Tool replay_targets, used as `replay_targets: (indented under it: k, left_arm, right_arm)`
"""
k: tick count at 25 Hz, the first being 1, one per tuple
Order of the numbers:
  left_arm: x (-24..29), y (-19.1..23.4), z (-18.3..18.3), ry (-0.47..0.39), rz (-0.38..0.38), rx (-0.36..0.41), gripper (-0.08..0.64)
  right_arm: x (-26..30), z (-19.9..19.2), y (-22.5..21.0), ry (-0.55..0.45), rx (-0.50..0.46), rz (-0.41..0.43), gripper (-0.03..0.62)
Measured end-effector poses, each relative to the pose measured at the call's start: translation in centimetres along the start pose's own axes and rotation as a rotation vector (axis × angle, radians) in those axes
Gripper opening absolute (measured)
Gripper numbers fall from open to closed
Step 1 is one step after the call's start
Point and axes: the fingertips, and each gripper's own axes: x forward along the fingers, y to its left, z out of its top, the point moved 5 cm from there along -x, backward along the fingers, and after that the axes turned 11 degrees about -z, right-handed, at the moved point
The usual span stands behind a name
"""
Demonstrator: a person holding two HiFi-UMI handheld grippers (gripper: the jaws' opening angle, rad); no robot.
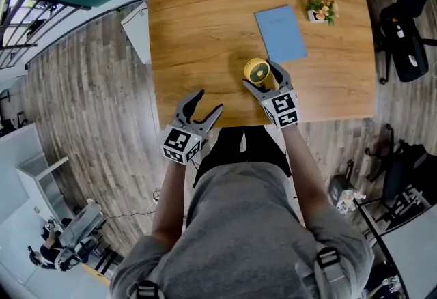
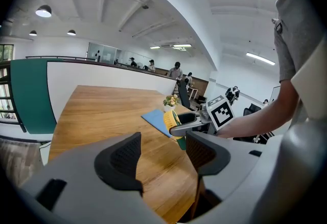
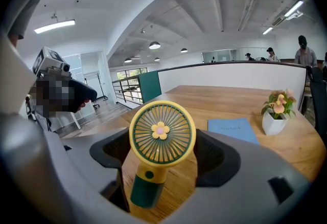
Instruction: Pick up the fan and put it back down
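A small yellow fan (image 1: 258, 72) with a green handle and a flower at its hub sits near the wooden table's (image 1: 205, 18) front edge. My right gripper (image 1: 265, 78) is shut on the fan (image 3: 162, 136), with a jaw against each side of its round head. It leans a little, and I cannot tell whether its base touches the table. My left gripper (image 1: 209, 101) hovers at the table's front edge, left of the fan, open with nothing between its jaws. From the left gripper view (image 2: 163, 151), the fan (image 2: 171, 117) and the right gripper (image 2: 186, 121) lie ahead to the right.
A blue notebook (image 1: 280, 33) lies just beyond the fan. A small potted plant (image 1: 320, 9) stands at the far right of the table. A black office chair (image 1: 410, 31) is on the floor past the table's right edge.
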Motion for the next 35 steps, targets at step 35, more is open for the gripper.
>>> replay_targets:
  k: [35]
  left_arm:
    - [0.8, 1.7, -6.4, 0.022, 0.018, -0.127, 0.282]
  right_arm:
    - [5.6, -7.7, 0.7, 0.203, -0.063, -0.032, 0.396]
